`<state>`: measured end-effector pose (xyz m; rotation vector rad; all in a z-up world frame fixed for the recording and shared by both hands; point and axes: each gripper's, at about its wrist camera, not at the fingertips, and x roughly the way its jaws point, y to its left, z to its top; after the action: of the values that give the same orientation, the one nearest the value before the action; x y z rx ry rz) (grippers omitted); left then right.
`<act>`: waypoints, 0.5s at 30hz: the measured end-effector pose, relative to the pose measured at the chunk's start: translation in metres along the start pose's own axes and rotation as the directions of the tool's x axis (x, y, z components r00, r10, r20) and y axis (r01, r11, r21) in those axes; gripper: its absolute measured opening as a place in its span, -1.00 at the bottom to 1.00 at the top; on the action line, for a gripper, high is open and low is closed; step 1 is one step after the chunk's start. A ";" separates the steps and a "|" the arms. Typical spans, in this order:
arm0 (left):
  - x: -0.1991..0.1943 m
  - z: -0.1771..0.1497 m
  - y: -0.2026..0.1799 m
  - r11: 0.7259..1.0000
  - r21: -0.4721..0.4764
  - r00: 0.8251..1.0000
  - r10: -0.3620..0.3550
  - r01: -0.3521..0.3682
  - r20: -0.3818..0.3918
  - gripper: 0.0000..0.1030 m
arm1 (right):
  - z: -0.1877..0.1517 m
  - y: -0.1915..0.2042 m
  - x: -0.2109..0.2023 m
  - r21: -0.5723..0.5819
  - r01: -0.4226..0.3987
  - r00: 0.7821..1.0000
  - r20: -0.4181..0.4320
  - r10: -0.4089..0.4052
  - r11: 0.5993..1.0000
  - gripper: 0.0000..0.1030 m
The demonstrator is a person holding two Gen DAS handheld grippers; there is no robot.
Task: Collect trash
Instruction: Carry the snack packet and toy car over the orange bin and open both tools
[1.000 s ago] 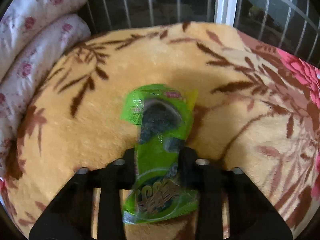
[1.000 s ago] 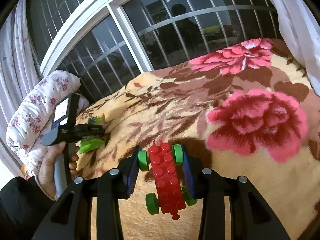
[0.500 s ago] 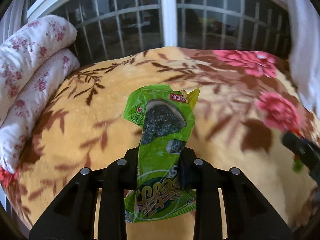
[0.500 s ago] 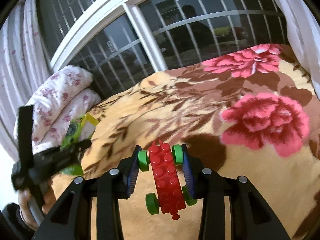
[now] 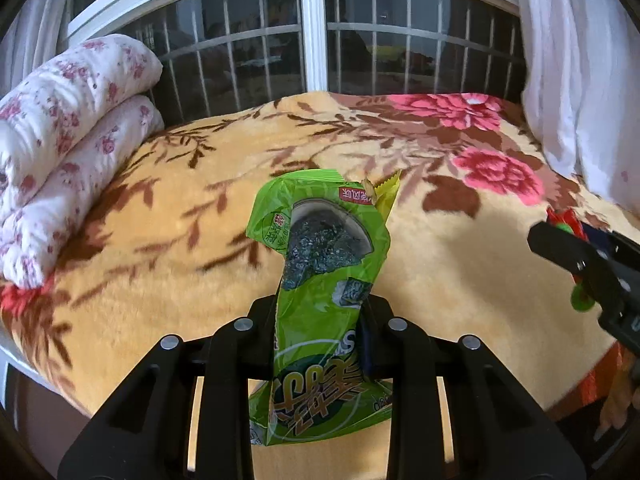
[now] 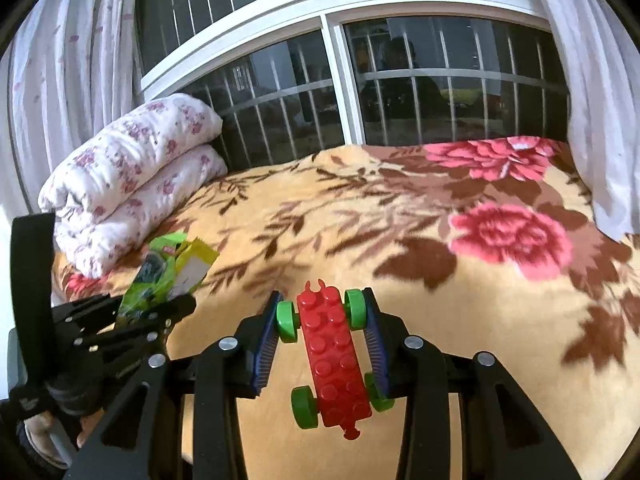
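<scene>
- The left hand-held gripper [image 5: 320, 312] is seen clenched on a green seaweed snack wrapper [image 5: 320, 276], which is held upright between the jaws, well above the bed [image 5: 168, 248]; its torn top is flared and its lower end hangs behind the fingers.
- The right hand-held gripper [image 6: 326, 320] is seen clenched on a red toy brick car [image 6: 334, 360]; the front green wheels [image 6: 287, 321] are pressed by the blue-ribbed pads [image 6: 266, 344], and the car is held lengthwise along the fingers.
- The rear wheel on the right side of the car is partly hidden by a pad.
- In the left wrist view, the right gripper is cut off at the right edge and blurred; only scraps of red and green are made out there.
- The print on the wrapper is too creased to be read in full.
- The bed is covered by a yellow plush blanket [image 6: 400, 240] patterned with brown leaves and pink flowers.
- A folded white floral quilt [image 6: 132, 184] is stacked at the bed's left end, against the barred window [image 6: 400, 92].
- White curtains [image 5: 580, 80] are hung at both sides of the window.
</scene>
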<state>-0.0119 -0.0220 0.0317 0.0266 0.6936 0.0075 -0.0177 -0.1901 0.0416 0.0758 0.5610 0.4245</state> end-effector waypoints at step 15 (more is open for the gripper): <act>-0.064 -0.132 -0.021 0.974 0.154 0.980 -0.147 0.167 -0.131 -0.48 | -0.123 0.054 -0.092 -0.078 0.007 0.986 -0.167 -0.020 0.997 -0.24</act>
<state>-0.1456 -0.0408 -0.0289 0.1300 0.8132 -0.2019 -0.1729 -0.1842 -0.0065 -0.0388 0.7100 0.4416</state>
